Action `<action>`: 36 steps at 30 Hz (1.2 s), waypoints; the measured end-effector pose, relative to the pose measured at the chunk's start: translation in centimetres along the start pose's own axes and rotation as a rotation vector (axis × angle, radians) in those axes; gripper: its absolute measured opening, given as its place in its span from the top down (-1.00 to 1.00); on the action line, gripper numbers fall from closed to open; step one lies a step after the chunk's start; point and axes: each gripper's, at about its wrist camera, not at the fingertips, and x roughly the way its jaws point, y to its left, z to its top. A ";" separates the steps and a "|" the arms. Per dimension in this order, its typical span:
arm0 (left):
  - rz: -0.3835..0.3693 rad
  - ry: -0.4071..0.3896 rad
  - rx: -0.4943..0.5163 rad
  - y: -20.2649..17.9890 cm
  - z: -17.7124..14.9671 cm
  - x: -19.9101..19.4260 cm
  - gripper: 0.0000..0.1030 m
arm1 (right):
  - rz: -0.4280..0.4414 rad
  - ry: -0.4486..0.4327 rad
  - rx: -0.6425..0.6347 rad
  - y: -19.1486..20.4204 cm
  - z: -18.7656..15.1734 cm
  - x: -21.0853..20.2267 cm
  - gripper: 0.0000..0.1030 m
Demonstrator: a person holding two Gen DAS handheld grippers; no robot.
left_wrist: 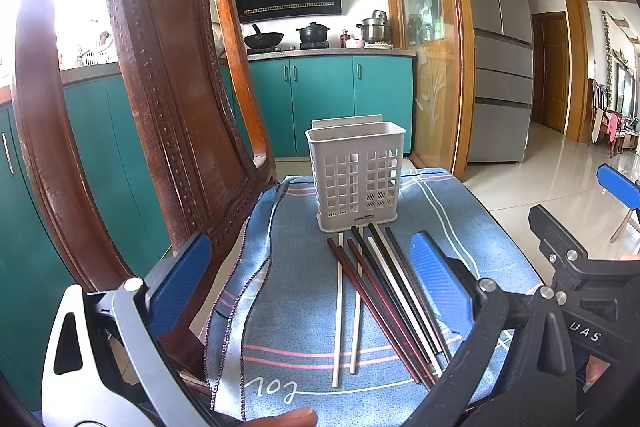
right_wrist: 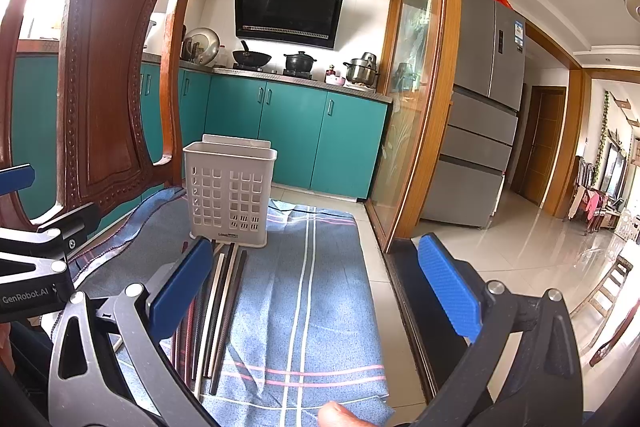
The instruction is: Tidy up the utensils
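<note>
The white slotted holder (left_wrist: 355, 175) stands upright on the blue cloth (left_wrist: 296, 307), nothing visible inside it. The chopsticks (left_wrist: 384, 299) lie loose in a fan just in front of its base, beside the wooden chair back (left_wrist: 168, 115). The left gripper (left_wrist: 310, 291) and right gripper (right_wrist: 316, 291) both gape wide, holding nothing.

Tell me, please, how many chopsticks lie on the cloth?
About 8 chopsticks, fanned on the blue cloth before the white holder, two pale ones leftmost; overlaps may hide more.
</note>
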 end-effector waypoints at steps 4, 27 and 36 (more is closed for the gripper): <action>0.001 0.001 0.004 -0.1 -0.1 0.0 -0.93 | -0.001 -0.001 0.000 0.0 -0.1 0.0 -0.95; 0.003 0.005 0.008 -0.2 -0.2 0.1 -0.93 | 0.001 -0.001 -0.008 0.1 -0.3 0.2 -0.95; 0.019 0.028 0.018 -0.4 -0.5 1.1 -0.93 | -0.022 0.020 -0.028 0.4 -0.3 0.8 -0.95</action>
